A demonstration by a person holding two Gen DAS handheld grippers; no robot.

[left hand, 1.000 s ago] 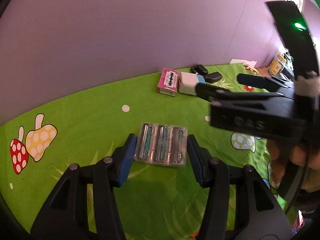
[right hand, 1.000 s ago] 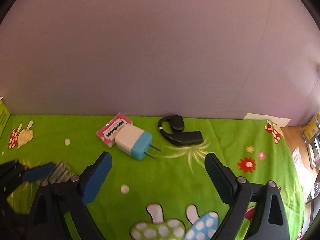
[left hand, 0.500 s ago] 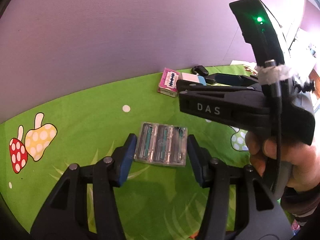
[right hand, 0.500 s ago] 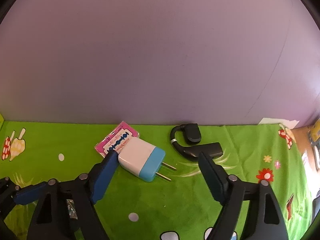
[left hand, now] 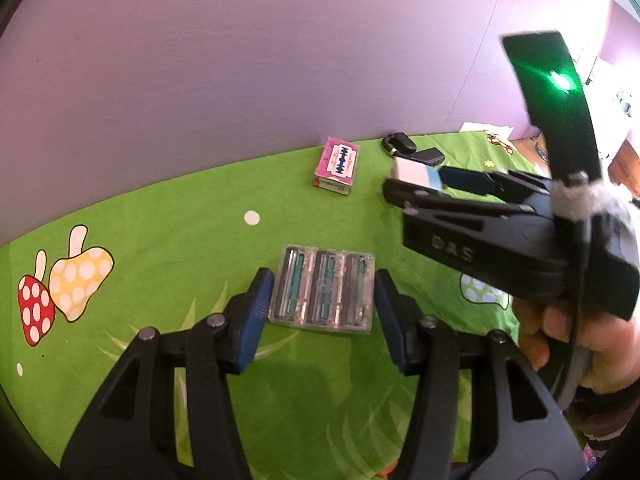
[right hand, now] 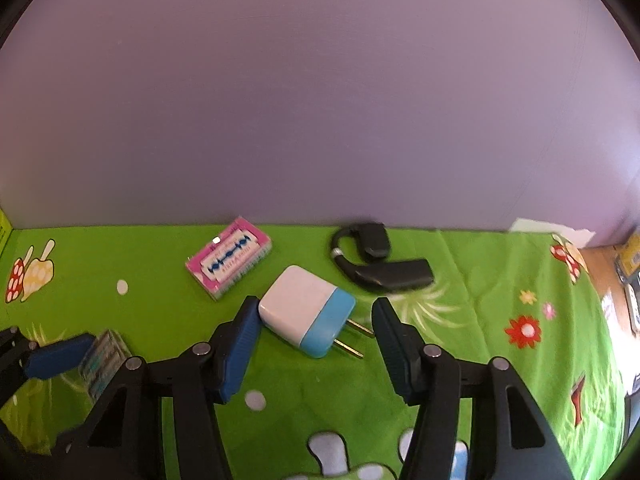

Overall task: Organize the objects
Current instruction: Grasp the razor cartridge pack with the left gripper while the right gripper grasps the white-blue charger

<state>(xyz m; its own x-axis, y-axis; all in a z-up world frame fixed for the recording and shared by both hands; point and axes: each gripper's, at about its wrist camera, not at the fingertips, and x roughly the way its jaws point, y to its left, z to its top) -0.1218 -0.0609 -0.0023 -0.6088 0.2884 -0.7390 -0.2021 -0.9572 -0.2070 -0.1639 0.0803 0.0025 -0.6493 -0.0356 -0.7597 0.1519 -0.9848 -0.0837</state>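
Bracketing the cartridge tray (left hand: 323, 289): left tool (left hand: 324, 308), spread, blue pads just beside its two short ends, gaps visible both sides, nothing pinched; tray flat on the green desk cloth (left hand: 160, 240), long axis running across the opening, pad to pad.

Bracketing the charger plug (right hand: 308, 311): right tool (right hand: 314, 342), spread wide, left pad touching or just short of the white corner, cannot tell which; right pad apart, beyond the prong tips. Plug lying aslant, long axis white end far-left to prongs near-right, so pads face its ends, not its flat sides. Right tool nearer to plug, left tool nearer to tray.

Farther: pink blade box (right hand: 229, 257), then black earpiece (right hand: 380, 268), both near the wall.

Right wrist view only: prongs, plug's slant. Left wrist view only: tray's three cartridges, the right hand (left hand: 576, 332).
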